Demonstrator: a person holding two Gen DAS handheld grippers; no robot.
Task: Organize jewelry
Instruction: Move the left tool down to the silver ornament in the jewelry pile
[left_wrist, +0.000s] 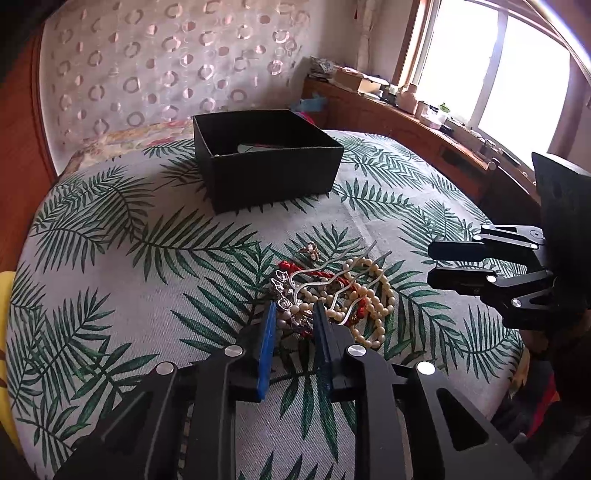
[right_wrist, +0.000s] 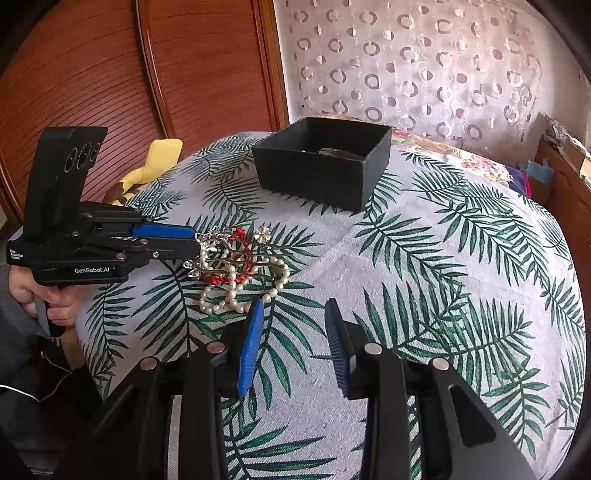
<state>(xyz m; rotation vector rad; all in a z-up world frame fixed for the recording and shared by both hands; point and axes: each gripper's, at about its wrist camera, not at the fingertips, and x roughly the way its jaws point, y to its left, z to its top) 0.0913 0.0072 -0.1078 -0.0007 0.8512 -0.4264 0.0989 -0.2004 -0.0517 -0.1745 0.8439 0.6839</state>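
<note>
The bed with the palm-leaf cover carries everything here. The black box sits open toward the head of the bed, something pale inside, can't tell what. The jewelry pile is toward the foot edge, well apart from the box: a pearl strand, a red cord, a wavy silver hairpin and a small flower piece just beside the heap.

The left gripper has its jaws partly open, straddling the silvery ornament end of the hairpin at the near side of the pile; whether they actually pinch it, can't tell. The right gripper hangs with jaws wide apart and empty, just beside the pearls.

What could go wrong, as a guess: the hairpin's prongs are threaded through the pearls and cord, so lifting it may drag the whole tangle up and drop bits on the way to the box. Thin metal could also slip out of flat pads.

The hairpin's long axis runs from the left gripper away across the pile, ornament end near the jaws and prong tips pointing roughly toward the far side of the bed and slightly to the right in the left wrist view.
</note>
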